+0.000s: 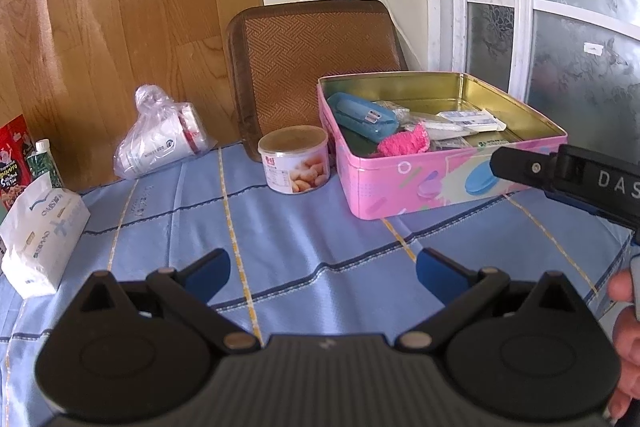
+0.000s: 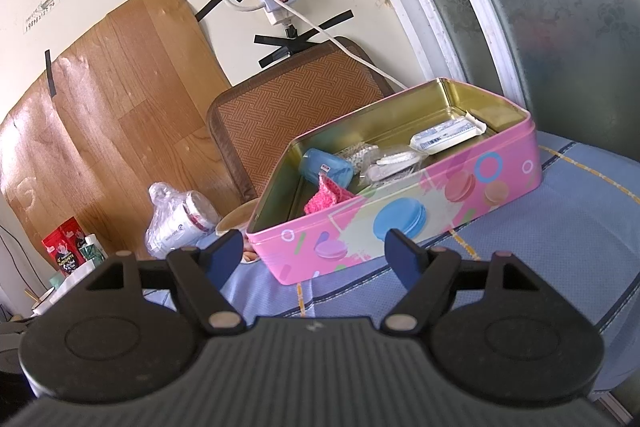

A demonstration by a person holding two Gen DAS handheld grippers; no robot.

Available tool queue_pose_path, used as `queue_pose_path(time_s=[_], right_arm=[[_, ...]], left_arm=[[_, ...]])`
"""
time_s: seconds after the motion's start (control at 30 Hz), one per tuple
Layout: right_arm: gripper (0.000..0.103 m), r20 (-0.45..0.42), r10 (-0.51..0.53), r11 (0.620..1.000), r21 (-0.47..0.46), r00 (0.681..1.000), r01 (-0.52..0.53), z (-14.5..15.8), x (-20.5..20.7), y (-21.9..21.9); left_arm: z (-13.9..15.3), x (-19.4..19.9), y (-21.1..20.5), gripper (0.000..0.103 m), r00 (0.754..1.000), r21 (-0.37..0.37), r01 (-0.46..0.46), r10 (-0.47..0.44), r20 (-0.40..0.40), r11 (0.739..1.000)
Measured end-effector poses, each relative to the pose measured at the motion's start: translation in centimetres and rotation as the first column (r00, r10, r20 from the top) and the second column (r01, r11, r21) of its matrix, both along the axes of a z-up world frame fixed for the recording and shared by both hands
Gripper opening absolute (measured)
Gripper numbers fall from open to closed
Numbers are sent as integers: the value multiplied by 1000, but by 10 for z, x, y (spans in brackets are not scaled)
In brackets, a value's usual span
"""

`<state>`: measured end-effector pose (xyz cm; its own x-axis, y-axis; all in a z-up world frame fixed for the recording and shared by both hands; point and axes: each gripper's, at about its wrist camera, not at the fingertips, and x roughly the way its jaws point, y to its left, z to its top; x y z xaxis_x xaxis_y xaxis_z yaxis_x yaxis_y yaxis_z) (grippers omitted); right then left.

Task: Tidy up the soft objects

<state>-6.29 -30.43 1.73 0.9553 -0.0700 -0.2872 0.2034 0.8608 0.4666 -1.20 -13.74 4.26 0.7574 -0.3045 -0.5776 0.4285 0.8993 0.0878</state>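
At the left edge of the cloth-covered table [image 1: 320,251] a white tissue pack [image 1: 42,235] is seen, with red snack packets [image 1: 14,163] behind it. Further along the back edge lies a clear bag [image 1: 160,139] holding cups, then a small can [image 1: 294,159], just beside the left wall of the pink tin [image 1: 420,183]. The tin is set toward the back right corner, its lid off.

Inside the tin, a blue case [image 1: 362,117] is found at the left, a pink knitted cloth [image 1: 404,143] against the near wall, and clear and white packets [image 1: 468,121] to the right. The soft pink cloth thus appears already stowed; the tissue pack and the bag, if counted as soft things, are judged still to be gathered, so the task seems partly done.

The left gripper [image 1: 322,271] is held released over bare cloth near the front edge, nothing between its jaws. The right gripper [image 2: 316,255] is likewise spread wide and empty, aimed at the near wall of the tin.
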Motion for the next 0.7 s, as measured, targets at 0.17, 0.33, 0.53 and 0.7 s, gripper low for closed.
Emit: queue_pose_path(time_s=[0.17,0.33,0.53,0.7], right_arm=[[80,-1,-1,1000,1,1000,1,0,0,0],[80,-5,-1,1000,1,1000,1,-2,1,2],[80,-7,-4,1000,4,1000,4,-4,2,3],[80,-9,-2,1000,5,1000,2,-4,2,2]], left_arm=[[0,1,0,103,1000,0,4,-4,-4,1000],[-2,2,1,103,1000,-2,8,-8,-13,1000],[-2,2,1,103,1000,-3,13,-13,-18,1000],[-4,3,1,103,1000,-1,18,-18,-23,1000]])
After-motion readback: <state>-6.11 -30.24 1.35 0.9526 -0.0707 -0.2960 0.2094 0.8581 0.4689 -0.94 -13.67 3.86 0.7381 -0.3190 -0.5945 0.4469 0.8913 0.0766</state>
